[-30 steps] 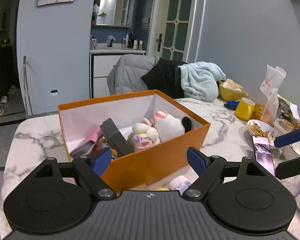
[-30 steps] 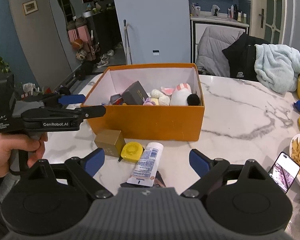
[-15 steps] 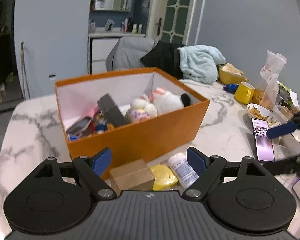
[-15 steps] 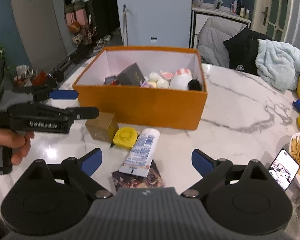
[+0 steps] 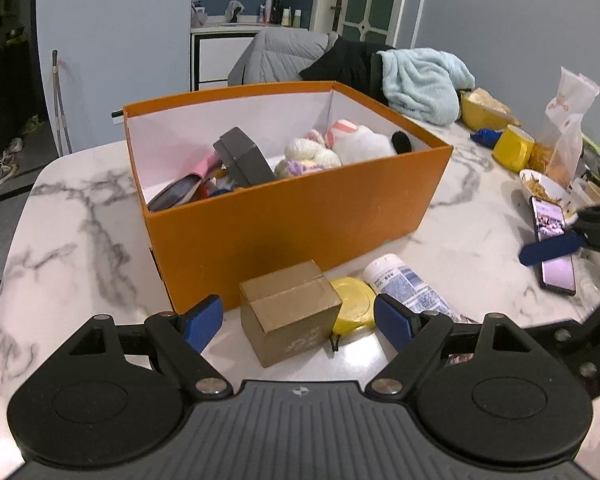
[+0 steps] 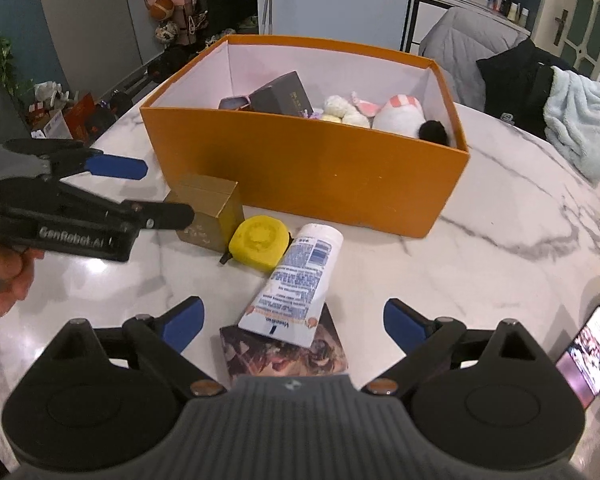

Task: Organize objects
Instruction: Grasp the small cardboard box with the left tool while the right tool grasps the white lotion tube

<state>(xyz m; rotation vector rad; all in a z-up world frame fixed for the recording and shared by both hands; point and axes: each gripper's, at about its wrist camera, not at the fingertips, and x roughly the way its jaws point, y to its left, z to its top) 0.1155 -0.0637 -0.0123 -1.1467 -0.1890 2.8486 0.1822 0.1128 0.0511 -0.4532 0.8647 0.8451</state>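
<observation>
Spread wide, the left gripper (image 5: 298, 322) is held low over a white, grey-veined marble worktop (image 5: 72, 240) in the left wrist view, and nothing is pinched between its blue pads. A small brown carton (image 5: 290, 312) is framed between the two fingers, resting on the worktop. Just beside it a yellow round case (image 5: 354, 304) is seen, and next to that a white tube (image 5: 404, 280) lying flat. Behind these an orange box (image 5: 300, 220) is set, open-topped and white inside. In it a dark grey box (image 5: 242, 156) is tilted on edge, with plush toys (image 5: 340, 148) to its right and a dark flat case (image 5: 176, 196) to its left. Grey-blue walls are seen around the room, and a chair draped with a light blue blanket (image 5: 420, 80) stands behind the worktop. At the right, a yellow mug (image 5: 514, 148), a bowl of fries (image 5: 542, 188) and a lit phone (image 5: 552, 248) are placed.

Seen from the right wrist view, the right gripper (image 6: 294, 318) is likewise spread apart and holds nothing. Between its fingers the white tube (image 6: 300, 276) is found, its lower end resting on a patterned card pack (image 6: 284, 352). The yellow round case (image 6: 260, 244) and the brown carton (image 6: 210, 212) are lined up against the front of the orange box (image 6: 312, 172). The left gripper (image 6: 156, 192) is seen at the left with its fingers apart on either side of the carton.
</observation>
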